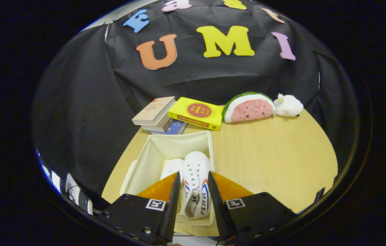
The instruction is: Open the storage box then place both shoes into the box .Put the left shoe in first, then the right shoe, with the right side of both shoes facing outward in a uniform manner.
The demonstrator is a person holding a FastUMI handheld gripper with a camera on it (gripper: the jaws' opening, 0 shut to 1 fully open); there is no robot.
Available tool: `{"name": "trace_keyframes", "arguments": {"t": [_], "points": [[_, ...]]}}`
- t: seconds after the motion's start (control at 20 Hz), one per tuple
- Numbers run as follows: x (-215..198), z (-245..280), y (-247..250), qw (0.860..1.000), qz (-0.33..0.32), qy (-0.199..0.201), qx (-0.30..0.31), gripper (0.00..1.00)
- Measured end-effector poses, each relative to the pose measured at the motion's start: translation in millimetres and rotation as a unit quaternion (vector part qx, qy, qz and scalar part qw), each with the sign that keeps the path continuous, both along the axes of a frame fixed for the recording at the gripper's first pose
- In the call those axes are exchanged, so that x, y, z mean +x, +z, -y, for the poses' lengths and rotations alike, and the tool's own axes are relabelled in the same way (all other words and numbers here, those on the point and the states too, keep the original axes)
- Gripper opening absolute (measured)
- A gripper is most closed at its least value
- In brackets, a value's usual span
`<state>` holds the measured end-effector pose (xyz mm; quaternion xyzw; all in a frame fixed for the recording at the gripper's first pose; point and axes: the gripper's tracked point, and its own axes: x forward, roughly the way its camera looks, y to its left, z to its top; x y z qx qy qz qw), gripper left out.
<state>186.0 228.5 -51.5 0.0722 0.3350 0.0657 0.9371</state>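
My gripper [194, 182] straddled the right shoe [197, 184] in the open storage box [145, 164], fingers seemingly touching but perhaps not pressing its sides, the left shoe [173, 168] alongside, bare table [271, 153] to the right and books [179, 114] beyond the far rim.

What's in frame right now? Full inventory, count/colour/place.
storage box: 1, cream, open, on the table just ahead of the jaws
shoes: 2, white; one between the jaws, the other beside it, both in the box
books: 3, beyond the box; yellow, beige, blue underneath
watermelon plush: 1, pink and green, beside the yellow book
small plush: 1, white, touching the watermelon
table: 1, light wood
gripper: 1, jaws either side of the shoe; contact unclear
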Motion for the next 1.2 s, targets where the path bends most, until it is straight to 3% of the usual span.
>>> {"name": "trace_keyframes", "arguments": {"t": [0.05, 0.15, 0.45, 0.7, 0.9, 1.2], "points": [[-2, 6, 8, 1.0, 0.022, -0.004, -0.008, 0.56], [-7, 24, 24, 0.997, 0.073, -0.019, -0.031, 0.58], [-38, 69, 55, 0.977, 0.194, -0.064, -0.057, 0.92], [-66, 109, 66, 0.952, 0.269, -0.115, -0.086, 0.96], [-78, 126, 65, 0.929, 0.33, -0.13, -0.107, 0.96], [-91, 125, 30, 0.926, 0.335, -0.125, -0.125, 0.96]]}}
